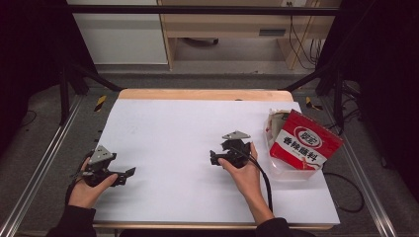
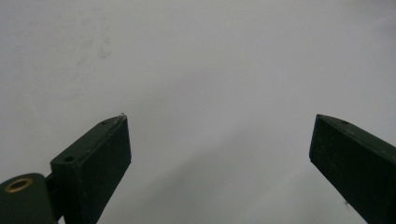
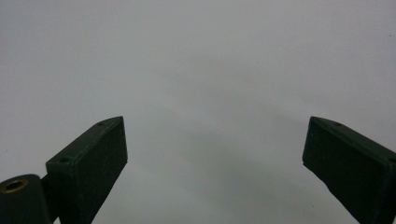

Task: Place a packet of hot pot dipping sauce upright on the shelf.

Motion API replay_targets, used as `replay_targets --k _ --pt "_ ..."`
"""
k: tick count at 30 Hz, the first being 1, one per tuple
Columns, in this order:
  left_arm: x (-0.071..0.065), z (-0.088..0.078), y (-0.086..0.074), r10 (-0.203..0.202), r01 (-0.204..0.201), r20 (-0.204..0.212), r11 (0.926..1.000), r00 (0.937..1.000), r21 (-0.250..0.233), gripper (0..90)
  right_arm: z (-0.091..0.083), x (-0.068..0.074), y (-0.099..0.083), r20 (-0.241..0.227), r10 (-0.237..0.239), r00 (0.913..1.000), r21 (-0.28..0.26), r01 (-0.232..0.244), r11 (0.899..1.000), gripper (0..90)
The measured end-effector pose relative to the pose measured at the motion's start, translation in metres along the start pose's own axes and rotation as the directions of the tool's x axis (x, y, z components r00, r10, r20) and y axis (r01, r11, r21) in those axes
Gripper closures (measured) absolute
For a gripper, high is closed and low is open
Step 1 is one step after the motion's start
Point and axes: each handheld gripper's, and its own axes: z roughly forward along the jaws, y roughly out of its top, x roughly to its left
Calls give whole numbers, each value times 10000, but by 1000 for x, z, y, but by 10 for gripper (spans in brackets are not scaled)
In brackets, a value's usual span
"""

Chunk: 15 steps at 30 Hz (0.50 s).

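Both tools are sitting w/ jaws spread wide, nothing between them. Left tool (image 1: 129, 172) is resting low over the white table (image 1: 173, 128), held in the person's left hand (image 1: 88, 190), its jaws pointing toward the right tool; grey three-cornered plate is sitting on top of it. In the left gripper view its two black jaws are standing far apart w/ bare white table surface (image 2: 210, 70) between and beyond them, a few faint smudges ahead on the upper left.

Right tool (image 1: 213, 159) is being held in the right hand (image 1: 244, 170), jaws pointing toward the left tool, cable trailing back along the forearm. Right gripper view is showing the same: jaws well apart, plain white table (image 3: 210, 70) past them.

Nearest thing to the right tool is the red sauce packet (image 1: 307, 140), lying just beside the back of the right hand, on the side away from the left tool. Packet is red w/ white label & Chinese lettering, tilted, leaning in a clear plastic tray (image 1: 279, 170) at the table's edge; a second, paler packet (image 1: 274, 121) is standing behind it. Packet & right tool are apart, not touching. Left tool is well apart from the packet, w/ the right tool between them.
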Motion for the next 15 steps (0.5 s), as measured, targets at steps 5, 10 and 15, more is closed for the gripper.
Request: replay_targets --k 5,10,15 --pt "0 1 0 2 -2 13 10000 10000 6 56 5 4 -4 16 -248 9997 -78 249 9997 73" --pt "-2 2 1 68 -68 28 10000 10000 29 56 10 8 -11 191 -477 9987 60 476 9988 79" --pt "-3 3 2 104 -104 106 9999 9999 5 56 7 11 -15 123 -723 9973 139 722 9973 81"
